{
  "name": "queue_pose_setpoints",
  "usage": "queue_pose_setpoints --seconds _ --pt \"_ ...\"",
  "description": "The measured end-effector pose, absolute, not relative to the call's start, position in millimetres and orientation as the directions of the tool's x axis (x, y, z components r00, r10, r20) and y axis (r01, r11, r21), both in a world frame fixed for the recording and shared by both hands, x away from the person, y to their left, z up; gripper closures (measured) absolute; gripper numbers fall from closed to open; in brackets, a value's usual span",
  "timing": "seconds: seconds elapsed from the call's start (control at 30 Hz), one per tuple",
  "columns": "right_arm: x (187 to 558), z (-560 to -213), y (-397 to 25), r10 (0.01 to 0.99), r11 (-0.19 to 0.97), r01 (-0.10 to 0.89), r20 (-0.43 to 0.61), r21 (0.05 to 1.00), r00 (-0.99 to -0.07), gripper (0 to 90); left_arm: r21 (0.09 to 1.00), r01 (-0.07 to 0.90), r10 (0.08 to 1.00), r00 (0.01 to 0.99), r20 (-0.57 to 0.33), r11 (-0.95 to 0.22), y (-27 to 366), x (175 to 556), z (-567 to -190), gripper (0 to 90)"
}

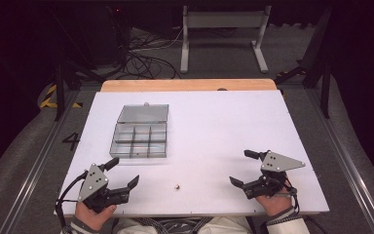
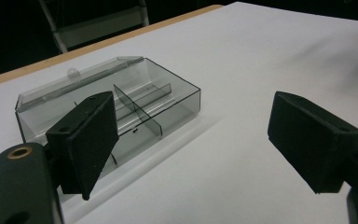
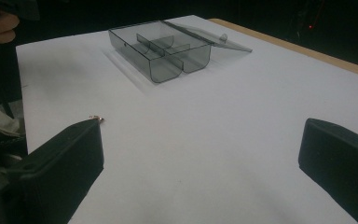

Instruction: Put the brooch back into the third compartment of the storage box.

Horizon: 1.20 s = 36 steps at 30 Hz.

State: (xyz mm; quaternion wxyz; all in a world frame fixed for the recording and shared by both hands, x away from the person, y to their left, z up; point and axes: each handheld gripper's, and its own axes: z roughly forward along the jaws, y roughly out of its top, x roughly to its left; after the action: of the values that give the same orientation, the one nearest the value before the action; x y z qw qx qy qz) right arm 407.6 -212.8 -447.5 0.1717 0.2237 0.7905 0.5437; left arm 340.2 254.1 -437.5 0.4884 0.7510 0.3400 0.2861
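On the white tabletop [image 1: 214,126], a tiny metal piece [image 1: 177,186] lies near the front edge, between the two grippers and well apart from the clear compartment box [image 1: 140,139] with its lid laid back. The left gripper [image 1: 121,176] and right gripper [image 1: 238,168] hover with jaws wide open, empty. This looks like the start; next calls for a careful pinch on the piece.

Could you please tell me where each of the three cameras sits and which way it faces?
High view: above the person's side, looking forward and down on the table; shows both hands, left gripper and right gripper.
Left gripper view: rides the left gripper, facing the clear box between its open jaws.
Right gripper view: rides the right gripper, facing across the table.
All three share the clear box.
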Motion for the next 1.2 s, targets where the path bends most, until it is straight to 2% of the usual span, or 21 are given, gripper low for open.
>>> queue_pose_setpoints --seconds 1.2 --pt "409 -450 -210 0.527 0.324 0.182 -0.017 0.928 -0.850 0.9 0.908 0.247 0.697 0.714 0.066 -0.339 193 382 -412 16.3"
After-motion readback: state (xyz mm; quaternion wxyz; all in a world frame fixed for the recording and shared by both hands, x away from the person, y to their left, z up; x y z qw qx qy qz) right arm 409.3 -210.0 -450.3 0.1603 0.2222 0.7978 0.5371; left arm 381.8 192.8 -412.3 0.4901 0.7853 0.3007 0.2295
